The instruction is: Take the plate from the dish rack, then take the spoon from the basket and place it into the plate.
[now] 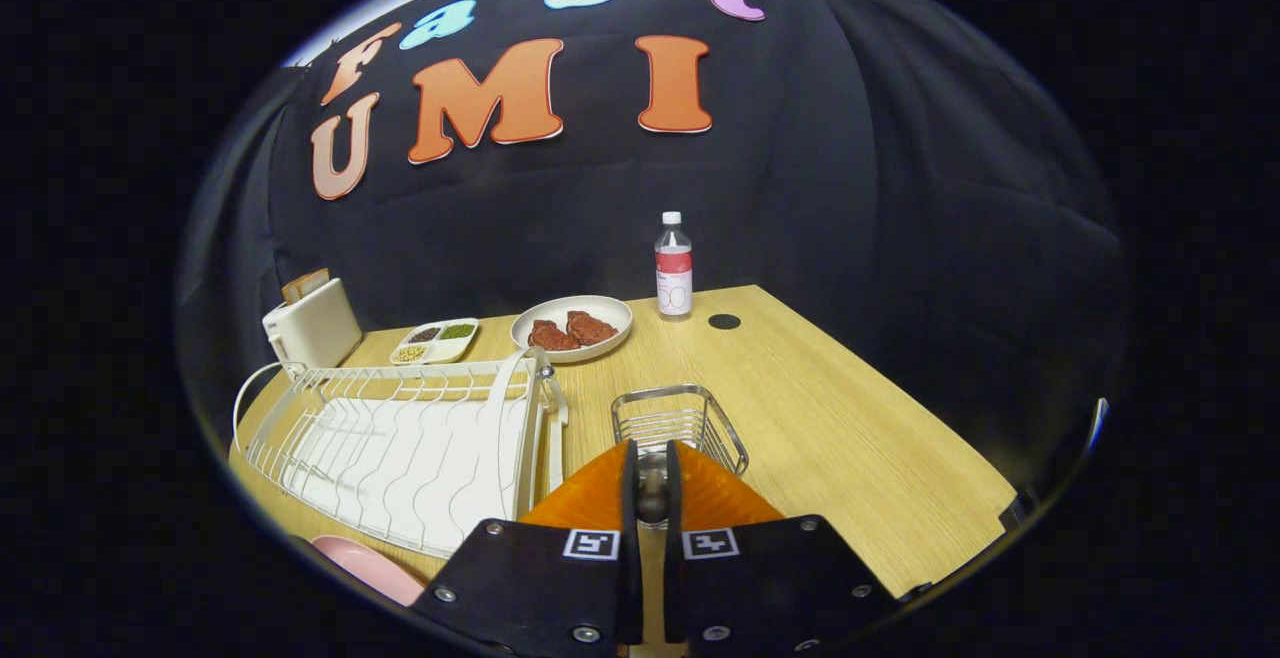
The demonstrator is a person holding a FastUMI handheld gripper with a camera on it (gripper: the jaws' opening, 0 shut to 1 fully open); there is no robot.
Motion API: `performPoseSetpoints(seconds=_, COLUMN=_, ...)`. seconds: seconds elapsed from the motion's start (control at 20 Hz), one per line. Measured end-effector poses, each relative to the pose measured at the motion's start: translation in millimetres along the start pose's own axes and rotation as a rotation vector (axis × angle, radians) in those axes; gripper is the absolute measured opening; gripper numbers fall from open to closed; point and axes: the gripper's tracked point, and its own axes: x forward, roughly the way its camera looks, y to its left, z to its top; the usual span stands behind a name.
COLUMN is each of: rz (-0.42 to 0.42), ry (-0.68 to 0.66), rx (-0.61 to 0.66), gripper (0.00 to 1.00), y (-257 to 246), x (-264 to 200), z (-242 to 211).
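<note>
the gripper (651, 483) hangs just above the small silver wire basket (680, 426), its two fingers drawn nearly together with something small, rounded and metallic pinched in the narrow slit between them. that looks like the end of the metal spoon (652, 494), though it is so hemmed in by the fingers that i would not swear to it. if it is, the grasp makes sense: clenched tight on the thin handle so it cannot swing or slip while it is lifted out of the basket and carried off.

taking the basket as the landmark: directly to its left stands the white wire dish rack (400, 438), its slots bare, which fits with the plate being out of it already. nearer than the rack and left of the fingers lies the pale pink round plate (370, 566), flat on the light wooden table (850, 438), set down where a spoon can be dropped in from above.

beyond the basket sits a white shallow bowl holding reddish pieces of meat (572, 326), with a clear plastic water bottle (674, 268) to its right. far left beyond the rack are a white divided tray of beans (434, 340) and a white toaster (311, 330). these are kept well apart from the working path.

my guess is the next move is a swing left and back towards the pink plate.
</note>
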Motion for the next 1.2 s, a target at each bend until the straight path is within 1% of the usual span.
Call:
performPoseSetpoints(seconds=0.05, rz=0.001, ry=-0.004, rx=0.001, gripper=0.06, y=0, x=-3, z=1)
performPoseSetpoints(seconds=0.4, rz=-0.030, ry=-0.031, rx=-0.022, gripper=0.06, y=-7, x=-31, z=22)
performPoseSetpoints(seconds=0.7, rz=-0.027, ry=-0.075, rx=-0.030, gripper=0.06, y=-6, x=-69, z=48)
performPoseSetpoints(seconds=0.9, rz=-0.012, ry=-0.087, rx=-0.037, gripper=0.06, y=7, x=-93, z=58)
performPoseSetpoints(seconds=1.2, rz=0.024, ry=-0.085, rx=-0.043, gripper=0.06, y=39, x=-131, z=52)
